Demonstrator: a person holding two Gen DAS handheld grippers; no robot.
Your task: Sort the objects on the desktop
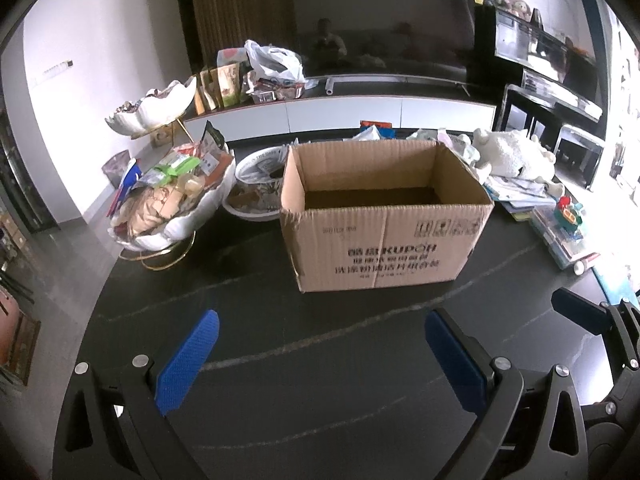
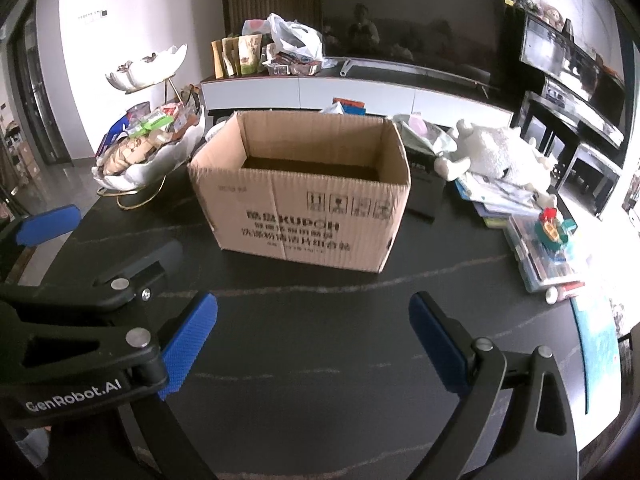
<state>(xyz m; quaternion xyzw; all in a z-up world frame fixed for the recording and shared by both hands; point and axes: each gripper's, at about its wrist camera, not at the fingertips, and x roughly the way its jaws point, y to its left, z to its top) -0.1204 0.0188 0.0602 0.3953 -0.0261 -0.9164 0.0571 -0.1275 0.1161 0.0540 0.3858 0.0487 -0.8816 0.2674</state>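
Observation:
An open brown cardboard box (image 1: 384, 216) (image 2: 304, 204) stands on the dark table (image 1: 312, 360) (image 2: 304, 344), and what I see of its inside looks bare. My left gripper (image 1: 320, 328) hovers open before the box, with nothing between its blue pads. The right gripper (image 2: 312, 312) is open too, just to the left one's right, also short of the box. A white plush toy (image 1: 516, 152) (image 2: 496, 152) lies on a stack of papers right of the box. A small colourful toy (image 1: 568, 210) (image 2: 554, 224) sits on clear plastic cases.
A two-tier white petal dish (image 1: 176, 200) (image 2: 148, 156) full of snacks stands left of the box, with a white bowl (image 1: 256, 184) behind it. Behind the table runs a low cabinet (image 1: 340, 110) with bags and a large dark screen. The table's edge curves near on both sides.

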